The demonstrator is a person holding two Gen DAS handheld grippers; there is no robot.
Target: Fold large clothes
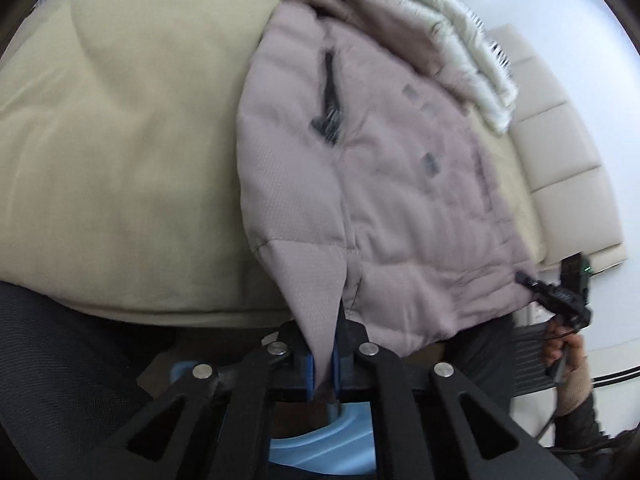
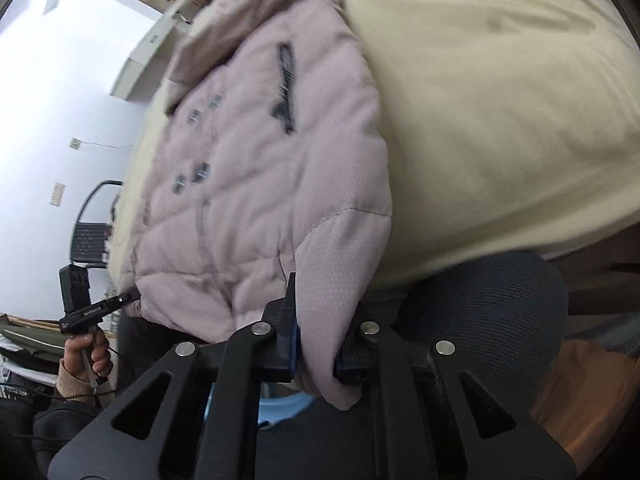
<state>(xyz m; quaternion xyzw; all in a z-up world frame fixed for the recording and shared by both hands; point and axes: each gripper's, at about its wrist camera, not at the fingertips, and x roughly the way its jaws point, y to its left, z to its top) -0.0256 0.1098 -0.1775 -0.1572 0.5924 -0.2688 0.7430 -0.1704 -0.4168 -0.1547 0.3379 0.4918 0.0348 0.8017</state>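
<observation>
**Mauve quilted puffer jacket held by its hem at both corners**

The mauve quilted puffer jacket (image 1: pixel 384 184) lies on a beige padded bed cover (image 1: pixel 120 140), its hem hanging over the near edge; the left gripper (image 1: pixel 324 364) is clamped on one hem corner; the right gripper (image 2: pixel 316 356) pinches the other corner. The fold looks barely begun; next, I judge, both corners need carrying together toward the pale fur-trimmed collar (image 1: pixel 452 40), kept level.

Left gripper (image 1: pixel 324 364) fingers (image 1: pixel 310 372) seen clamped on pinched fabric; right gripper (image 2: pixel 316 354) likewise clamped, each held by one hand (image 2: pixel 86 354).
</observation>
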